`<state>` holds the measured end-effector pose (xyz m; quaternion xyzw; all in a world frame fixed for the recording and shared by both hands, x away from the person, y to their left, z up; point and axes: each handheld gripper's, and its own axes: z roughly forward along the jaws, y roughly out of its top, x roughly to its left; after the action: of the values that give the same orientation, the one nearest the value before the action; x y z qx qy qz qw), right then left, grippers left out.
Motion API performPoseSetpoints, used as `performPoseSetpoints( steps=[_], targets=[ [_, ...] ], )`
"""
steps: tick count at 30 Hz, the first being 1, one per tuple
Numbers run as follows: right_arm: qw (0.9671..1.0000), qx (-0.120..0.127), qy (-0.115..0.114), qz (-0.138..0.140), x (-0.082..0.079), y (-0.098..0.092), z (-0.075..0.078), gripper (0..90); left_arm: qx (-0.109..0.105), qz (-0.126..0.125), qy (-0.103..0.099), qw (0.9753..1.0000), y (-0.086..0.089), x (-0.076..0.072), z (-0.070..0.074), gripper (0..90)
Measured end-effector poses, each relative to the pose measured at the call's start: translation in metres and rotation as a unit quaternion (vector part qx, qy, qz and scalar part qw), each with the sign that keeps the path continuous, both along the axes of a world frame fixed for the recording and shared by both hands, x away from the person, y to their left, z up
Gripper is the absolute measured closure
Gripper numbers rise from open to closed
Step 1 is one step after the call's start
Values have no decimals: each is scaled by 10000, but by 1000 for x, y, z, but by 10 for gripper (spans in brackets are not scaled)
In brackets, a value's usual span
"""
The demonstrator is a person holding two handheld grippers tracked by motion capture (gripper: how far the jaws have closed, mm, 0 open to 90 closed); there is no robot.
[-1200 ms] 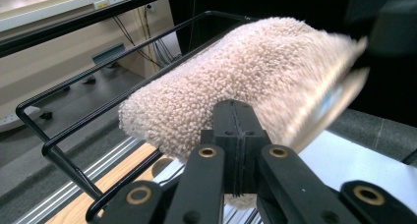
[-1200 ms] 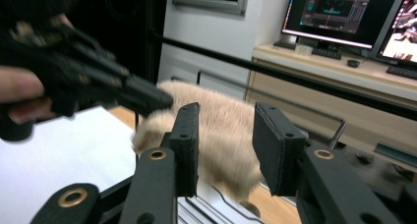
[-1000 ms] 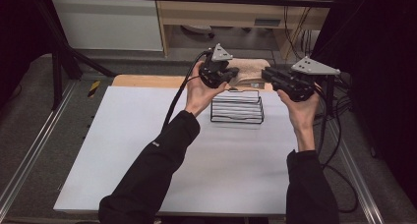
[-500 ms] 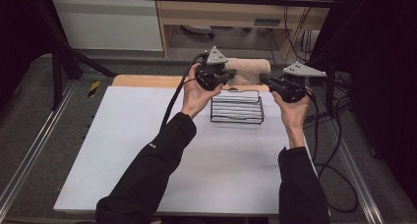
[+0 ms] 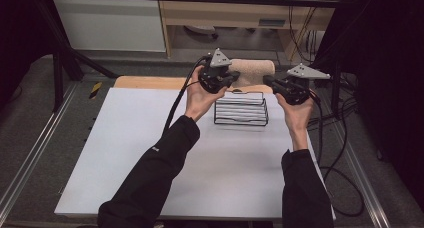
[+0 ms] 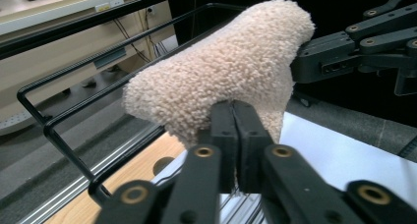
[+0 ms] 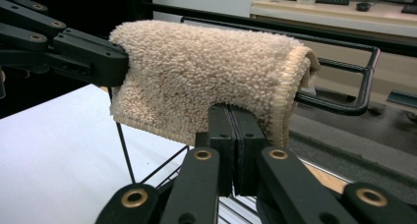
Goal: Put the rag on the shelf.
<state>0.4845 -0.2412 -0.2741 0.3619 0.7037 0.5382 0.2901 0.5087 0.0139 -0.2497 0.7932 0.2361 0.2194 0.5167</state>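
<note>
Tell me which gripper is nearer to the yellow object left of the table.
Left. The left gripper, shut on the towel, is right of the yellow object; the right gripper holds the towel's other end, farther right.

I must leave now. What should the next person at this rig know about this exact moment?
Left gripper: shut on the beige towel, at one end.
Right gripper: shut on the towel's other end.
The towel hangs stretched between them, above the far top edge of the black wire rack on the white table.
Done: towel lifted to the rack.
Left: probably drape it over the rack bar, then open both grippers.
</note>
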Motion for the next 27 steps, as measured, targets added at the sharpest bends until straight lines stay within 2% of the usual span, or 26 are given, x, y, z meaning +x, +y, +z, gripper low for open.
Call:
performPoseSetpoints(
  steps=[7,12,18,21,23,25,27],
  targets=[
    [9999,71,-103,52,-10,-4,5,838,-71,-24,3,10000,5,-8,5,743],
    [9998,96,-175,80,-16,-5,12,816,-150,46,49,9999,12,-11,7,667],
    [9997,91,-197,123,-19,-3,18,793,-134,138,163,9997,20,-12,7,561],
    [9998,53,-142,125,-18,-2,19,797,-216,180,254,9993,25,-12,7,521],
    [9999,21,-71,129,-17,-1,17,814,-313,182,266,9990,27,-13,7,532],
    [9999,10,4,143,-16,0,15,849,-372,93,289,9988,25,-14,8,631],
    [9999,2,24,136,-16,0,12,873,-342,19,276,9990,20,-17,8,670]
  ],
)
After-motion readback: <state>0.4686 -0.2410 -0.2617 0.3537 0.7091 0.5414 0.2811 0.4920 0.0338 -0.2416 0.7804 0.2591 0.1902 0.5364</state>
